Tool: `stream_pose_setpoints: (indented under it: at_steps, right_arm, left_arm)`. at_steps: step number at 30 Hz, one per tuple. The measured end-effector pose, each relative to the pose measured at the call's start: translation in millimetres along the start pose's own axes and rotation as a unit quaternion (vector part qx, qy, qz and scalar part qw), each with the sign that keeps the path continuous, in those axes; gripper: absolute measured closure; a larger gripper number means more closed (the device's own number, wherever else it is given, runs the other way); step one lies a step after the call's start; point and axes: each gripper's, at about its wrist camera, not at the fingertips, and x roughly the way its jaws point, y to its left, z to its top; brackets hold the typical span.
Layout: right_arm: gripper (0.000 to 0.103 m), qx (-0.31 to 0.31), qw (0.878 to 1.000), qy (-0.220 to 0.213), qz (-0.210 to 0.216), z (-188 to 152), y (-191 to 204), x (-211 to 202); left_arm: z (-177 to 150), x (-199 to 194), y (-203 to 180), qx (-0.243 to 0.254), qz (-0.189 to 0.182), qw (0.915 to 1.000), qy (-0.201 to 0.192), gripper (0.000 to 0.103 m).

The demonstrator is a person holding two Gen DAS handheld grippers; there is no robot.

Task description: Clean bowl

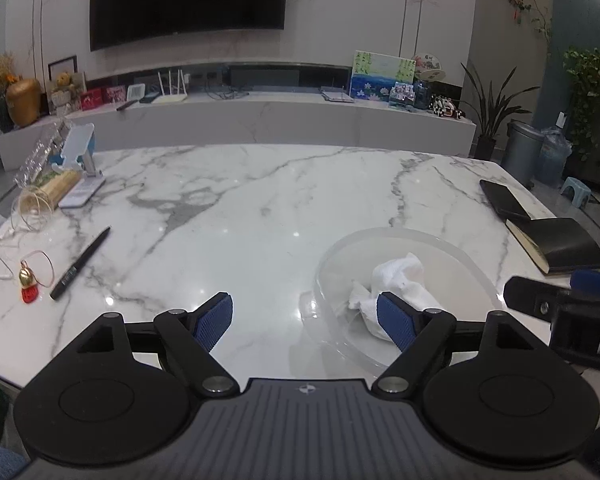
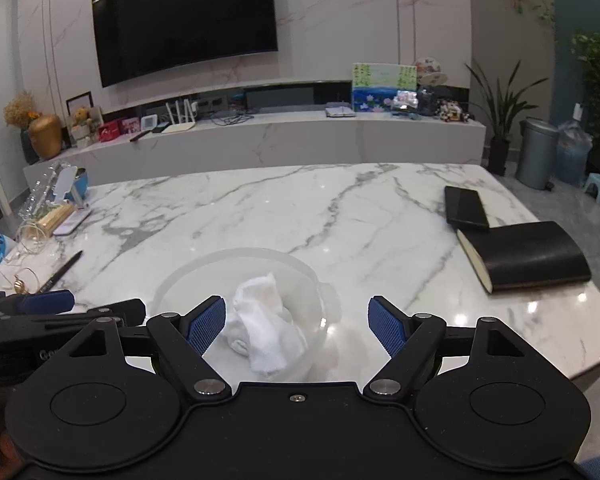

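Observation:
A clear glass bowl (image 1: 452,248) stands on the white marble table (image 1: 240,208), with a crumpled white cloth (image 1: 396,280) lying inside it. My left gripper (image 1: 305,322) is open and empty, just left of the bowl; its right finger overlaps the bowl's near rim. In the right wrist view the bowl (image 2: 204,268) and cloth (image 2: 266,332) lie near the table's front edge. My right gripper (image 2: 298,325) is open and empty above the bowl's near right side. The left gripper's body shows at the left edge of this view.
Two black notebooks (image 2: 532,252) lie at the right of the table. A black pen (image 1: 80,264), a small gold bell with wire rings (image 1: 26,278), a phone stand (image 1: 80,160) and clear containers sit at the left. A TV bench stands beyond the table.

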Motion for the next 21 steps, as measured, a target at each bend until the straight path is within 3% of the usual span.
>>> stream_pose_setpoints:
  at_steps: [21]
  right_arm:
    - [0.026, -0.022, 0.999, 0.025, -0.015, -17.1, 11.2, 6.7]
  left_arm:
    - [-7.6, 0.1, 2.1, -0.015, -0.006, 0.9989, 0.044, 0.024]
